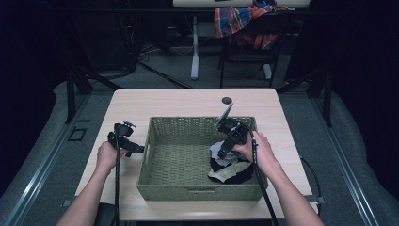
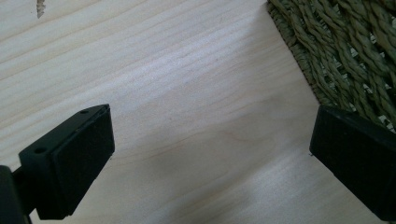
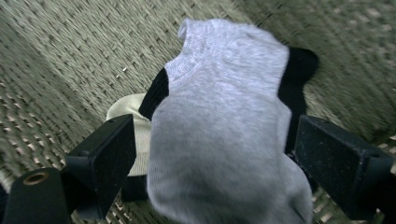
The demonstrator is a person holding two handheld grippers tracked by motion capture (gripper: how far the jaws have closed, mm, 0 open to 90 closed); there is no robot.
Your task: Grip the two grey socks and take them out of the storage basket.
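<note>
The light, limp grey knit sock (image 3: 224, 126) lies between the right gripper (image 3: 217, 163)'s spread jaws — pinch its bunched middle — while the left gripper (image 2: 210, 163) gapes empty.

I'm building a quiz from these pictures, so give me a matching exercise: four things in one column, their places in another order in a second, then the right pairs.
Things:
1. pale grey ankle sock
2. left gripper
3. green woven rectangular basket
4. orange plaid cloth

Places:
A. draped over a chair beyond the table
B. on the light wooden table, in the middle
C. between the right gripper's open jaws
D. over bare tabletop beside the basket

Pairs: 1-C, 2-D, 3-B, 4-A
</note>
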